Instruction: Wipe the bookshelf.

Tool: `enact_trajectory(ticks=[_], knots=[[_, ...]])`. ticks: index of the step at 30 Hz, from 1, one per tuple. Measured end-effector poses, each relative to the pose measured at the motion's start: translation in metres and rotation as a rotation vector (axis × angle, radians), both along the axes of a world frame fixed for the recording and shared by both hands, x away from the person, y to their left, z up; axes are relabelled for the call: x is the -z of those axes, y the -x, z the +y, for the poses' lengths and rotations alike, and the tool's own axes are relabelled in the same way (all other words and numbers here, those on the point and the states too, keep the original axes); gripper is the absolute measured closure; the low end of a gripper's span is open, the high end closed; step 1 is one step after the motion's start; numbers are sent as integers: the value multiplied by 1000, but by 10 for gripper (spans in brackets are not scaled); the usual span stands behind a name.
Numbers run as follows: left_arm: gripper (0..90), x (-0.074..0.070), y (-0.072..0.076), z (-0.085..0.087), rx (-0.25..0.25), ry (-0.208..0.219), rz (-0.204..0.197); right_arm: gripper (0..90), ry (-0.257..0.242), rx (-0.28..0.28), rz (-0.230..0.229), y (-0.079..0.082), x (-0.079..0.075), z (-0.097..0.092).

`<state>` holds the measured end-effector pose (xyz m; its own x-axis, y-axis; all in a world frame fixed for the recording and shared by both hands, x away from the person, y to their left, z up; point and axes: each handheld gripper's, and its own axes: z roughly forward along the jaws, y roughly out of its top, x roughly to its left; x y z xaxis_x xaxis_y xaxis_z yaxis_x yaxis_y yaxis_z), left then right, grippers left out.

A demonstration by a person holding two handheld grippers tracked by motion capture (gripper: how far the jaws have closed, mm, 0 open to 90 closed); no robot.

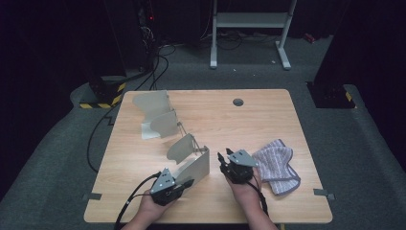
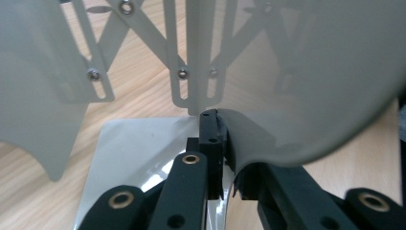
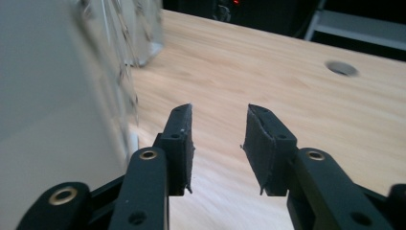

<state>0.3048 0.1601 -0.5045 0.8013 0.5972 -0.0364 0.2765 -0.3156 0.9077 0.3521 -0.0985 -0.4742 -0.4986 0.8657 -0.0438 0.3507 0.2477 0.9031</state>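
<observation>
Left gripper (image 2: pixel 221 143) pinching rack panel (image 2: pixel 306 96); right gripper (image 3: pixel 218 143) parted, empty.

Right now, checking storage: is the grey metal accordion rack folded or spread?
Spread: the grey metal accordion rack stretches diagonally, panels apart.

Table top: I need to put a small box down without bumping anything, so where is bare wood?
The widest free patch on the table lies at the far right, between the round hole and the striped cloth. The near left corner is also bare. It is crowded along the folding metal rack, the left gripper and the right gripper.
</observation>
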Motion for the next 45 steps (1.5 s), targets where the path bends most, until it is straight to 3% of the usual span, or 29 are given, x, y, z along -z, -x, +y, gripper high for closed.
enact_trajectory(ticks=[4,9,13,15,19,23,26,27,33,38,40,43,45], knots=[[813,-2,-13,-31,-7,-23,-3,540,-7,32,14,13,6,-21],[793,-4,-34,-67,-12,-46,-11,486,-11,55,33,19,10,-31],[780,-3,-46,-78,-46,-21,3,476,-11,51,42,20,13,-30],[675,-2,-46,-77,-48,-13,13,471,-4,41,46,21,14,-27],[573,1,-35,-60,-25,-34,1,409,8,7,63,22,19,-15],[540,3,-22,-27,-41,-21,3,332,43,-25,84,25,26,2],[531,3,-17,-1,-78,-15,-5,312,55,-33,93,25,27,9],[528,3,-15,14,-103,-18,-13,312,53,-40,98,26,28,10],[524,6,-20,63,-232,-10,-10,282,63,-53,92,31,27,20],[524,3,-23,74,-263,18,5,238,70,-36,89,27,27,35],[524,4,-22,73,-259,6,5,243,83,-17,76,25,28,39],[524,5,-21,71,-255,5,9,279,92,32,33,23,28,36],[524,5,-21,71,-256,6,12,279,77,41,39,20,29,27]])
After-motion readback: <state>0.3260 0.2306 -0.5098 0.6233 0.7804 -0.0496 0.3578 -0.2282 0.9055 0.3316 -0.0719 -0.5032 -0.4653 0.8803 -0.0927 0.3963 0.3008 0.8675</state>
